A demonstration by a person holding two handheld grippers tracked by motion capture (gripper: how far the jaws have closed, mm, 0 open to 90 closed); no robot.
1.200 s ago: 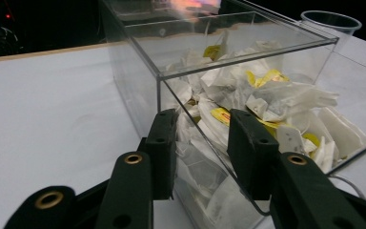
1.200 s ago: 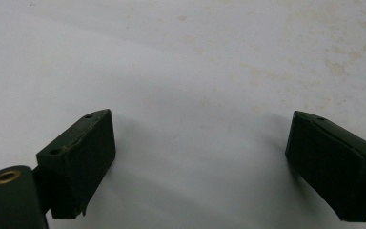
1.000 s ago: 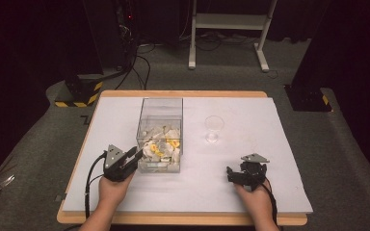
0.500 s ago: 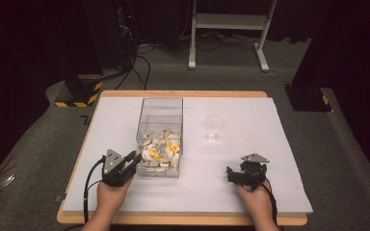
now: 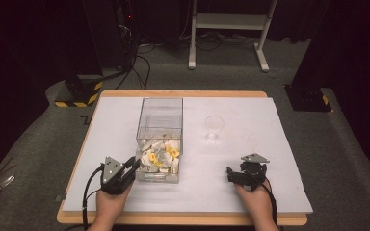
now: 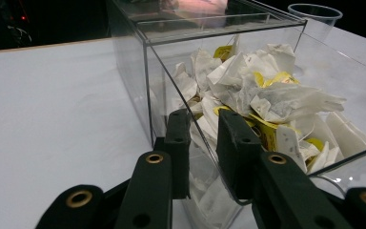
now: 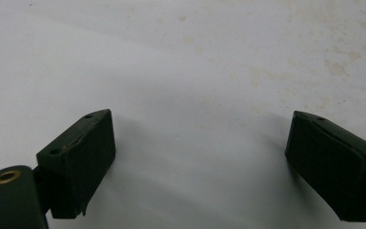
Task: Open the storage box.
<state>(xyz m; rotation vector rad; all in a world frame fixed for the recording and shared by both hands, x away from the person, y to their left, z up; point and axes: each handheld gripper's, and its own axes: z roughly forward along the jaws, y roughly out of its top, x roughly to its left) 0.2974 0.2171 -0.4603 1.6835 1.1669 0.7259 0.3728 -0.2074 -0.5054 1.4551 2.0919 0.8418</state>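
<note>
On white desk [image 5: 250, 192], my left gripper [image 6: 205, 157] pinches the clear tea-bag-filled plastic box's [image 5: 160, 139] near wall to steady it, right gripper's [image 7: 205, 162] fingers wide, empty.

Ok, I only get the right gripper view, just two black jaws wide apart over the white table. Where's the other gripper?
Observer: The left gripper is at the near end of the tall clear plastic box, with its jaws closed on the box's wall, one outside and one inside.
Operator: What's in that box?
Observer: A heap of crumpled white and yellow paper packets.
Operator: Is anything else out there?
Observer: A small clear plastic cup stands upright to the right of the box, not touching it.
</note>
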